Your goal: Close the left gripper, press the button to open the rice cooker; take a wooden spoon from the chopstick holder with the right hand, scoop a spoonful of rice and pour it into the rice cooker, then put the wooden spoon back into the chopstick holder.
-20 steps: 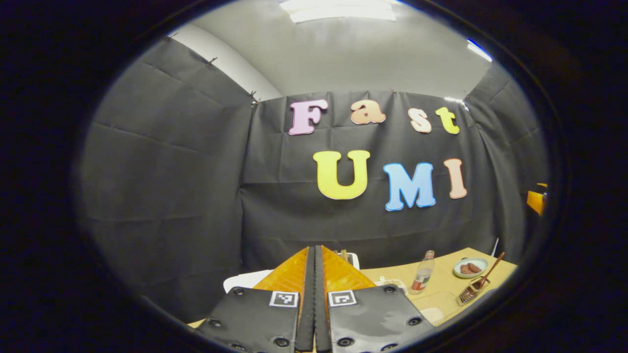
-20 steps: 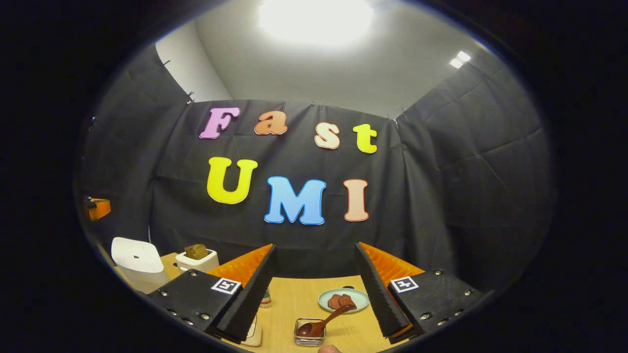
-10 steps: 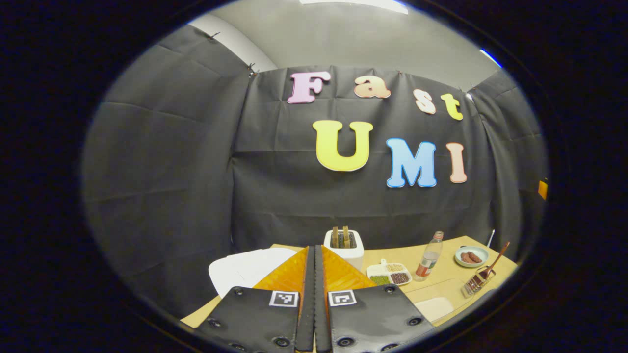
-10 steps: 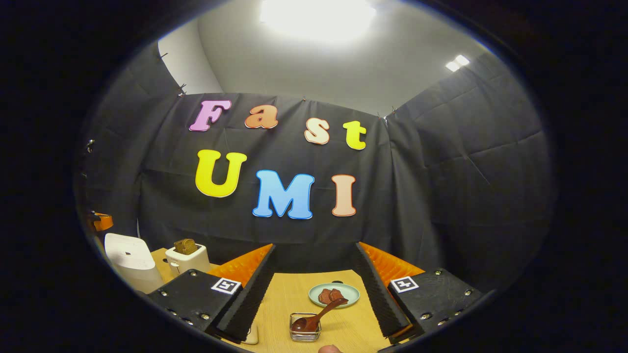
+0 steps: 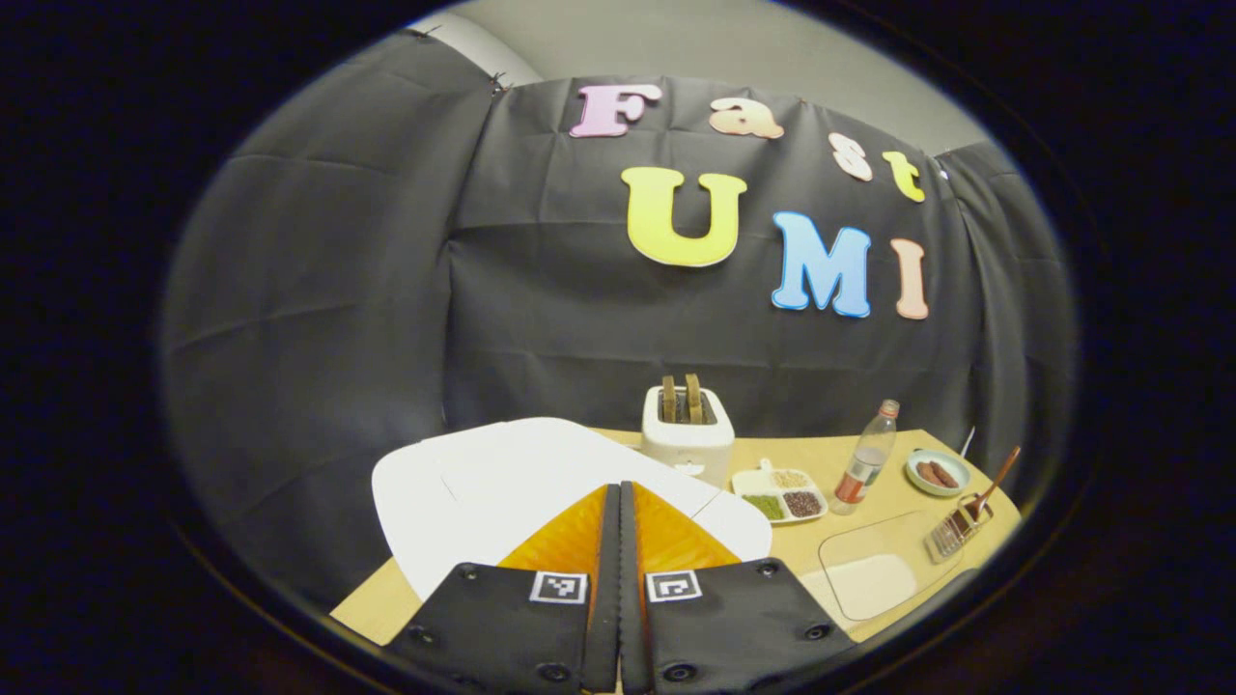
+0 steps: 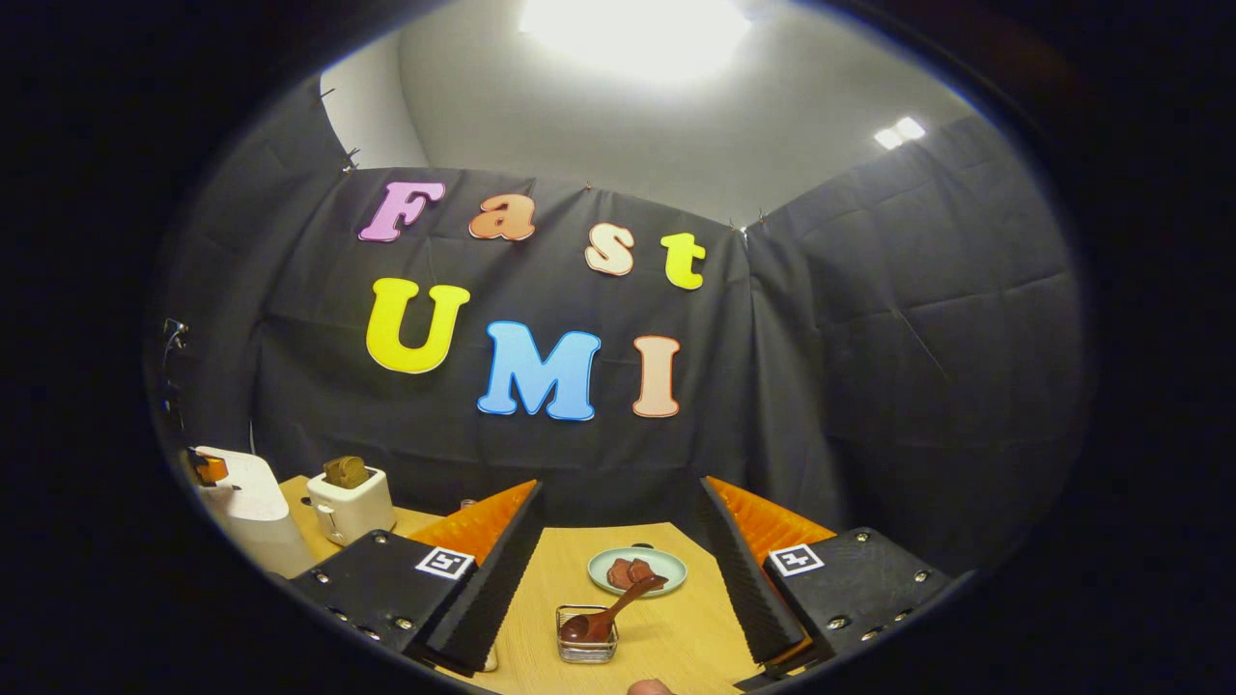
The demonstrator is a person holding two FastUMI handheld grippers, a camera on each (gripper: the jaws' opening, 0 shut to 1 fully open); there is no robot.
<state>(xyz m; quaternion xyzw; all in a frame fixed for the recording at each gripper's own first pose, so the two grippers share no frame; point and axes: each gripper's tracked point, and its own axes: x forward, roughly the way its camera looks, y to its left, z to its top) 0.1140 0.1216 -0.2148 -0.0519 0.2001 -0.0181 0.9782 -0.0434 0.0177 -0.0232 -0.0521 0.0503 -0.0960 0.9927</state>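
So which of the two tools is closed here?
The left tool: its fingers meet over the white rice cooker. The right tool stands wide open.

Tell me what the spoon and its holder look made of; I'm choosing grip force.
The spoon looks like dark, glossy wood: reddish-brown with a sheen on the bowl. The holder looks like thin metal wire: a see-through, silvery basket. Neither is certain at this distance.

toaster (image 5: 687,439), bottle (image 5: 866,461), sectioned dish (image 5: 777,492)
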